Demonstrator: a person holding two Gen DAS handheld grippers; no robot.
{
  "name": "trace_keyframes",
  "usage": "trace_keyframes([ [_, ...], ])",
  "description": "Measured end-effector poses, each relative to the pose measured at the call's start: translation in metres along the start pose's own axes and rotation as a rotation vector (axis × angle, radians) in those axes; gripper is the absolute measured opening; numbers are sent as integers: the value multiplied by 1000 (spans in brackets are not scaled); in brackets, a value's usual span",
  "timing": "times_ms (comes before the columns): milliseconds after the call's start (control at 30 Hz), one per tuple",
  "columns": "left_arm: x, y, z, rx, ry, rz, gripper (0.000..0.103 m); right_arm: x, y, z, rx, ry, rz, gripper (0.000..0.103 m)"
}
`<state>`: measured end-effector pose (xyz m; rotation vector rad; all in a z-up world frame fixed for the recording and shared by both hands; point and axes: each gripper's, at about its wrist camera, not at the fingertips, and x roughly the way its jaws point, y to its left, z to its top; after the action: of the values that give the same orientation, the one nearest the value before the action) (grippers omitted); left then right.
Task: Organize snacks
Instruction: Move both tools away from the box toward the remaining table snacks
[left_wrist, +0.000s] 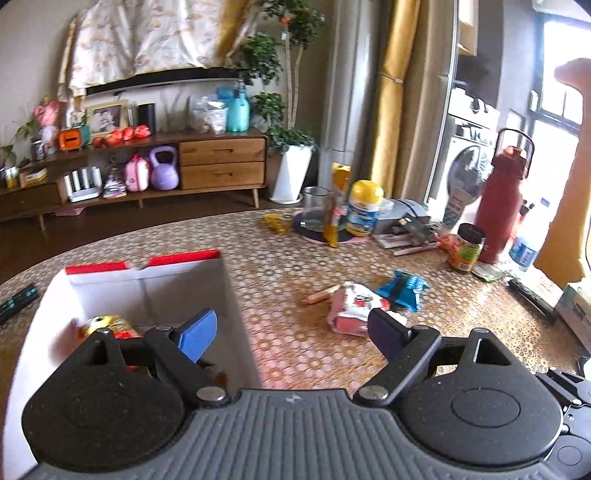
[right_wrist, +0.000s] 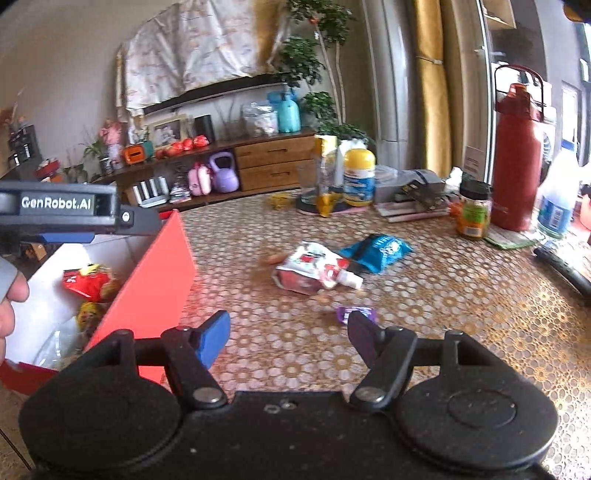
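A red box with white inner walls stands on the table at the left and holds red and yellow snack packets. My left gripper hangs open over the box's right wall, holding nothing. On the table lie a pink and white pouch, a blue packet, a small sausage stick and a small purple wrapper. My right gripper is open above the table, just short of the purple wrapper. The left gripper's body shows above the box.
The far side of the patterned table is crowded: a yellow-lidded tub, a glass, an orange jar, a tall red flask, a plastic bottle, papers. A remote lies at the left edge.
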<state>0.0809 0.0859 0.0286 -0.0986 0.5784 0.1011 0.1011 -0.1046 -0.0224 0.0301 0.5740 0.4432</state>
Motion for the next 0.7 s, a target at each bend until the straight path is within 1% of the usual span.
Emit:
trace_keyframes([
  [333,32,-36,10,63,31,-37,90,10,-24,-1,32,7,-34,70],
  [700,86,-65,23,126,110,-36,90,30,-46,-5,59,38,-67,70],
])
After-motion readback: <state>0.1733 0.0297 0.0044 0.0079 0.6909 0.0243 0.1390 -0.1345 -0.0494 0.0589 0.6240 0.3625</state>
